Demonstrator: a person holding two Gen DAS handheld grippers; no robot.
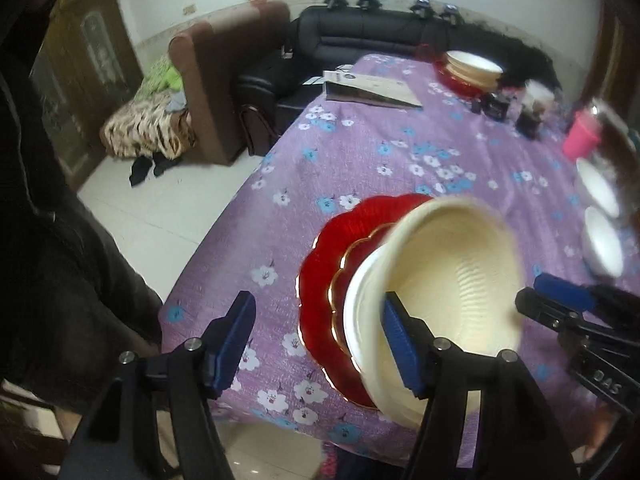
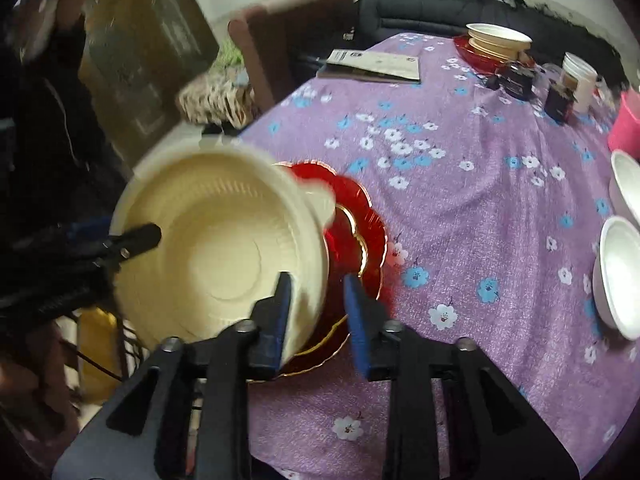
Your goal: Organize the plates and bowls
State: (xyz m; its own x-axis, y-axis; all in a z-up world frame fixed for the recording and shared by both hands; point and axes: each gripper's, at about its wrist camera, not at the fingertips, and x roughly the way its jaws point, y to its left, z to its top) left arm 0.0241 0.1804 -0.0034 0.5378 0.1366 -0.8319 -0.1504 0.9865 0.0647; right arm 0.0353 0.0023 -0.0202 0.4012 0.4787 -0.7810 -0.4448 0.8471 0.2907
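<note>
A cream bowl (image 1: 448, 280) sits tilted over a red scalloped plate (image 1: 320, 264) with a gold-edged rim, near the front edge of a tabletop (image 1: 400, 148) covered in a purple flowered cloth. The picture of the bowl is blurred, so whether it rests flat on the plate cannot be told.

The left tool (image 1: 320, 344) stands with its blue pads wide apart. One pad lies just inside the bowl's near rim; the other hangs clear over the cloth, so nothing is clamped. The right tool (image 2: 318, 320) also has its pads parted: the bowl's rim passes between them, close against the left-hand pad, while the other pad stands off over the red plate. Whether that left-hand pad touches the rim cannot be told; there is no squeeze from both sides.

Each view also catches the other tool reaching in at the bowl's opposite side.

At the far end of the tabletop a second stack (image 2: 496, 42) of cream bowls rests on another red plate. Two white bowls (image 2: 620, 272) lie at the right edge, with a pink cup (image 2: 626, 126) beyond them. A flat paper bag (image 1: 372, 90) lies near the far left corner. Behind the tabletop stand a black sofa (image 1: 360, 36) and a brown armchair (image 1: 224, 80).
</note>
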